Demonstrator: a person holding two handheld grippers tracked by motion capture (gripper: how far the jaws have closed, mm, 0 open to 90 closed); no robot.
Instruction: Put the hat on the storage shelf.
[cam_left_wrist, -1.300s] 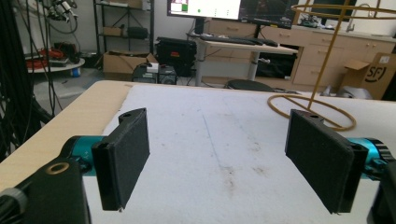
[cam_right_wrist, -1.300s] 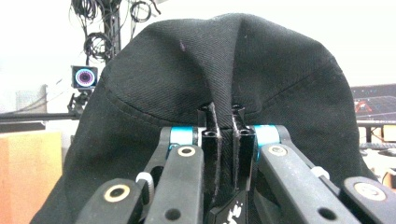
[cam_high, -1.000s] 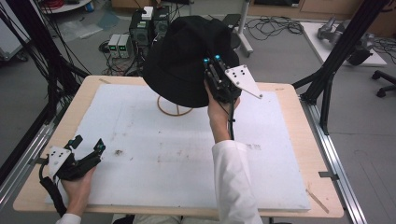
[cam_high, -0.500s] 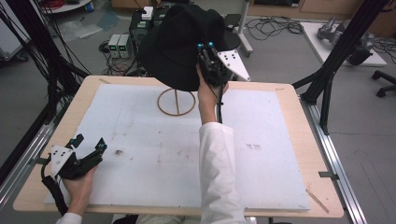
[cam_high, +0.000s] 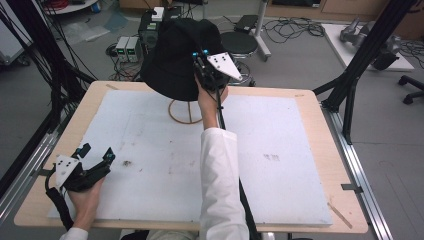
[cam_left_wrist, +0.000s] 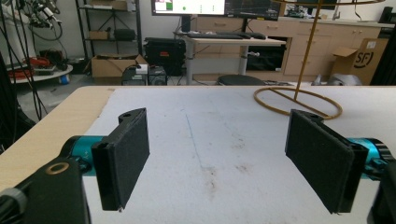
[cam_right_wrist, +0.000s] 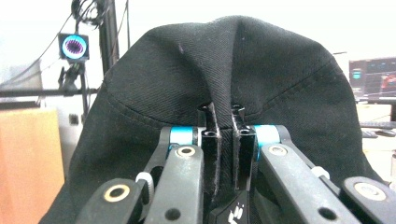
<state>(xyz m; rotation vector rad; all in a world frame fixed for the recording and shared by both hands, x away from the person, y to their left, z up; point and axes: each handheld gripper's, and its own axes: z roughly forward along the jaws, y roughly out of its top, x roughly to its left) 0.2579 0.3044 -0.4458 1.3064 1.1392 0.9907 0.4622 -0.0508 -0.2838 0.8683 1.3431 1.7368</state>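
We see a black hat (cam_high: 175, 55) of twill fabric, with a rounded crown and a stitched seam where the brim begins, raised at the far middle of the table (cam_high: 310, 115), above a thin gold wire stand (cam_high: 186, 111) whose ring base rests on the white mat (cam_high: 150, 150). The right gripper (cam_high: 202, 67) is clenched on a fold of the hat; in the right gripper view the two black jaws stand nearly together with a pinched ridge of cloth (cam_right_wrist: 223, 154) between them, and the fabric puckers upward from that point. The high view hides this pinch behind the gripper body and its grey three-cornered plate (cam_high: 225, 65), but shows the white sleeve (cam_high: 220, 185) reaching across the mat. The left gripper (cam_high: 97, 160) rests at the near left of the table, released: its own view shows the two padded jaws wide apart over stained white mat, with nothing between them, and the stand's ring (cam_left_wrist: 299, 100) and upright rod beyond at the right.
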